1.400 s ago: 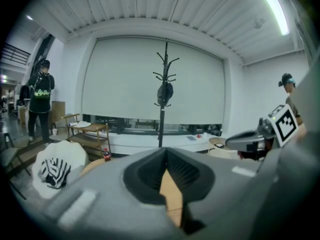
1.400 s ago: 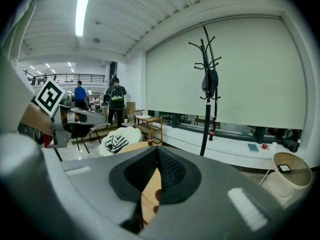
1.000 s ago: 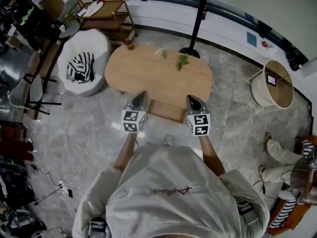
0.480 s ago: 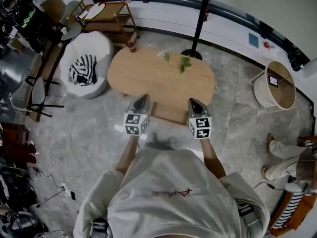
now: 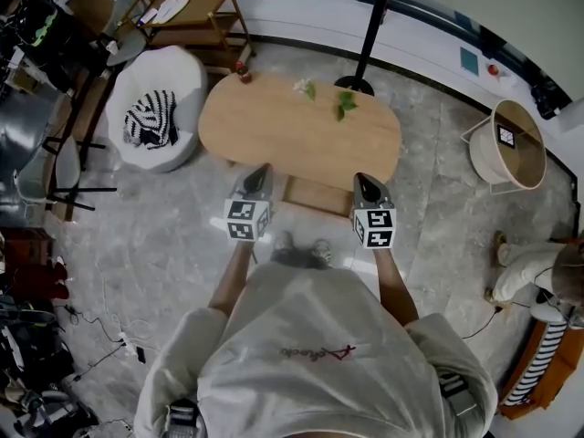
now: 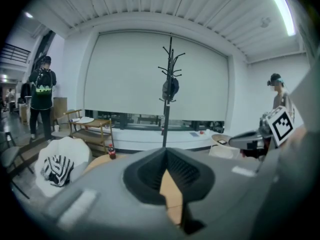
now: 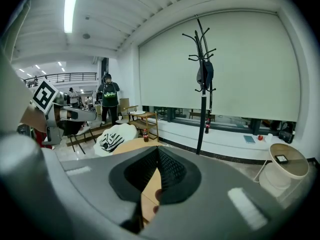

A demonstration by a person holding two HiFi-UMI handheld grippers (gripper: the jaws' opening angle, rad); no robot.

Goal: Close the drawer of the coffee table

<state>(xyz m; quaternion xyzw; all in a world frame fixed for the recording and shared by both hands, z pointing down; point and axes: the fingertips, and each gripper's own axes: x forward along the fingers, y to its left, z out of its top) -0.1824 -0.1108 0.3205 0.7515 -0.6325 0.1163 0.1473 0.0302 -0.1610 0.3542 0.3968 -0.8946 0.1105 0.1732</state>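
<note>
Wood-toned drawer [image 5: 318, 196] pulled out from under the near rim of the oval coffee table [image 5: 301, 135], just above the middle of the head view. Not yet pushed in. Flanked by both tools: left gripper [image 5: 262, 172] just off its left corner, right gripper [image 5: 363, 181] just off its right corner, both tips aimed up the frame at the table. Impossible to tell from above whether either tip touches the drawer or the table rim.

Left gripper view: jaws pressed together, tips meeting at mid-frame, nothing held. Only a sliver of pale tabletop wood showing through the narrow gap lower down. Right gripper view: the same, with jaws closed tip to tip, nothing gripped and a strip of the same wood behind them.

Marker cubes at the lower ends of both tools, level with each other, with forearms running down the frame into a pale shirt [image 5: 319, 354].

White beanbag [image 5: 173, 80] with a striped cloth [image 5: 151, 121] at upper left, just beside the table's left end. Small dark bottle [image 5: 243, 73] at that same end. Green sprigs [image 5: 344, 105] on the far side of the tabletop. Black coat stand [image 5: 370, 26] beyond the table. Round tub [image 5: 508, 144] at right, well apart from the drawer.
</note>
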